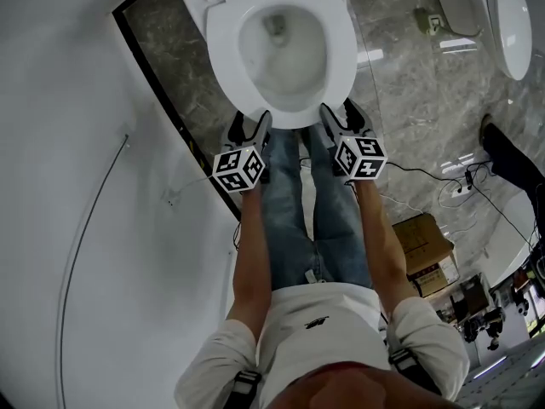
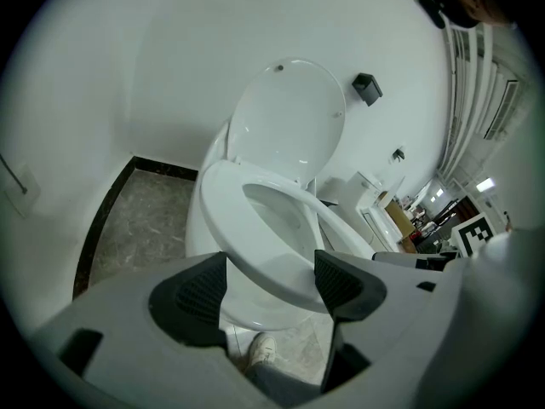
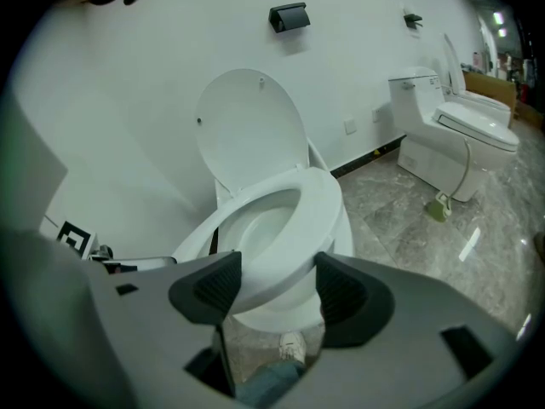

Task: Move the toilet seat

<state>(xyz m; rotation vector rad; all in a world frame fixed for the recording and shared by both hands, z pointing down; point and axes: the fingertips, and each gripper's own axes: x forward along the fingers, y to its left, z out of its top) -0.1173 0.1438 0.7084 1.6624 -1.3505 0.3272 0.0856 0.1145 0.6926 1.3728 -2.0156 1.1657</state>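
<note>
Standing square to the toilet, the person has both tools at the front edge of the toilet seat [image 1: 223, 54], which fills the upper centre of the head view.

- Left gripper [image 1: 251, 124]: tips at the lower left of the seat's front curve. In its own view [image 2: 271, 284] the jaws are spread, and the seat [image 2: 234, 220] runs across the gap between the pads. Released, not clenched. I cannot tell whether either pad touches the rim.
- Right gripper [image 1: 341, 113]: mirrored at the lower right of the front curve. Its own view [image 3: 277, 284] shows the same: jaws apart, with the seat [image 3: 319, 207] crossing between them and nothing clamped.
- Lid [image 2: 285, 122] is upright against the wall, so only the ring remains to move.
- The seat looks slightly tilted up at the front in the left gripper view. A dark gap shows under it at centre left of the right gripper view. Judgement only: it may already be off the bowl.
- Shoe [image 2: 260, 348] is visible below the jaws, close in under the bowl.

Reasoning on placement: the two tools flank the centreline symmetrically, probably so the ring lifts evenly on its hinges without twisting. Jaws open horizontally cannot pinch a thin flat rim, so I expect a push or a lift from beneath, not a grip.

Risk: smooth glazed plastic could slip off the pads and drop.
</note>
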